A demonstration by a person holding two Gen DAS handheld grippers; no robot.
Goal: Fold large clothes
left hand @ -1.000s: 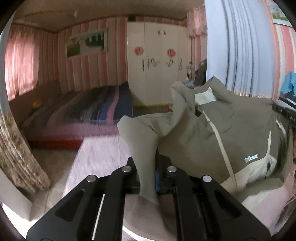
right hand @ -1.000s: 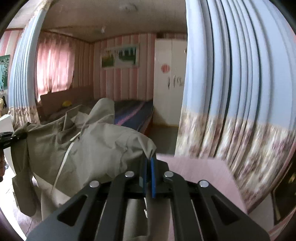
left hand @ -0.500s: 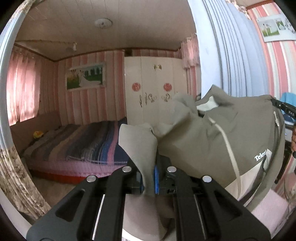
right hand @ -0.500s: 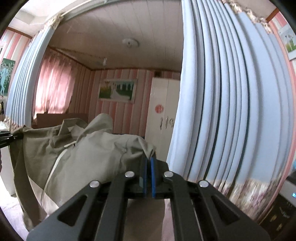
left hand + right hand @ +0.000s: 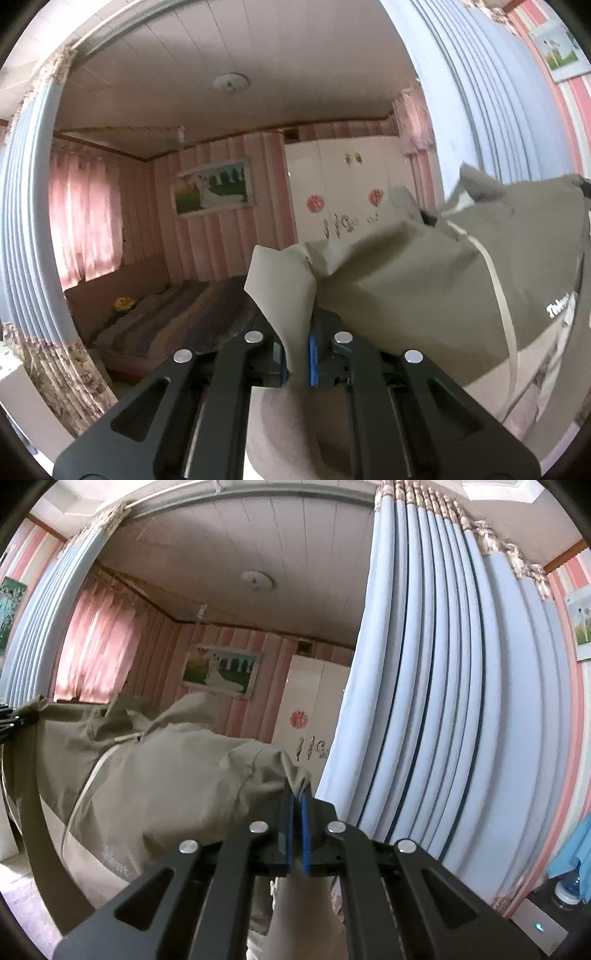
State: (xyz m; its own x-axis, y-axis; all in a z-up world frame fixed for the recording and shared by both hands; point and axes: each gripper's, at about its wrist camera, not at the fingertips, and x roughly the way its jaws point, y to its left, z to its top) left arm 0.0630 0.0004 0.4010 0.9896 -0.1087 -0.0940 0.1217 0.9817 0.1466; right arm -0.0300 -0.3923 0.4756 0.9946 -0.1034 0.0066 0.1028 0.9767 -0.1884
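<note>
An olive-grey jacket (image 5: 424, 280) with white piping and a white logo hangs in the air, stretched between both grippers. My left gripper (image 5: 296, 354) is shut on one edge of it, with cloth sticking up between the blue pads. My right gripper (image 5: 296, 827) is shut on the other edge of the jacket (image 5: 166, 775). The left gripper also shows as a dark tip at the far left of the right wrist view (image 5: 9, 720). The jacket's lower part hangs out of sight.
Light blue curtains (image 5: 443, 701) hang close on the right. A striped bed (image 5: 177, 314) lies below at the back. A white wardrobe (image 5: 343, 199) stands against the pink striped wall. A pink cloth surface (image 5: 22, 897) shows low down.
Both grippers have risen and tilted upward with the jacket held between them. The ceiling now fills the upper views and the pink surface has dropped almost out of sight.
</note>
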